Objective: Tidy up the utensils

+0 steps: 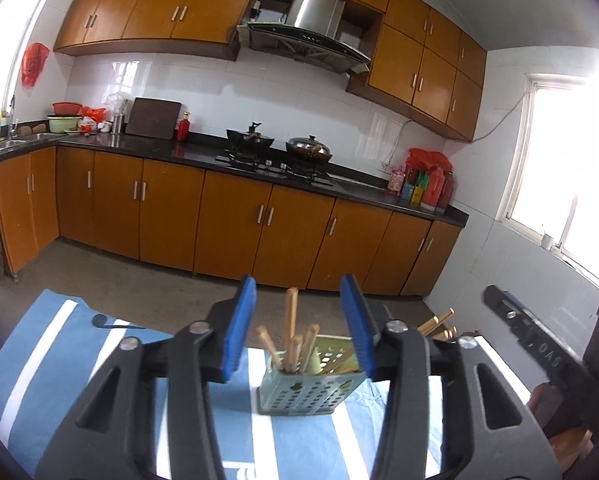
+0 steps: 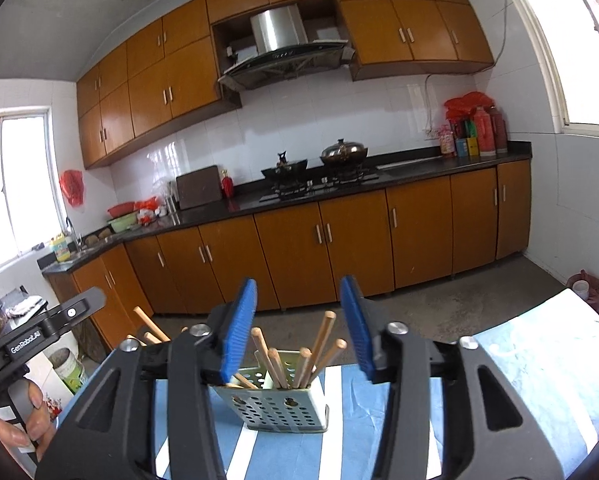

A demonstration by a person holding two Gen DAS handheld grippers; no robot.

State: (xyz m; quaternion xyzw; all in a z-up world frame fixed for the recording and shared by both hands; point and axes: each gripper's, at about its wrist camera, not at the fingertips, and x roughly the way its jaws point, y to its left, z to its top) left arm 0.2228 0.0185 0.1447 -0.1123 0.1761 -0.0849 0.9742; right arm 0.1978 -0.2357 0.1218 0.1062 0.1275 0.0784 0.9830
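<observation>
Chopsticks (image 2: 299, 360) stand bundled in a perforated metal holder (image 2: 283, 412) that sits upright on the blue-and-white striped cloth (image 2: 539, 360) covering the surface, and the left view shows the same holder (image 1: 299, 390) with more sticks (image 1: 435, 322) poking up behind the right finger. The left gripper (image 1: 297, 328) and right gripper (image 2: 297, 328) both hover above and short of the holder, jaws apart and holding nothing. A dark ladle-like utensil (image 1: 101, 322) lies on the cloth, well apart from the holder. By my judgement the sorting is mostly done: the wooden sticks are housed, and that loose utensil may be what is left.
</observation>
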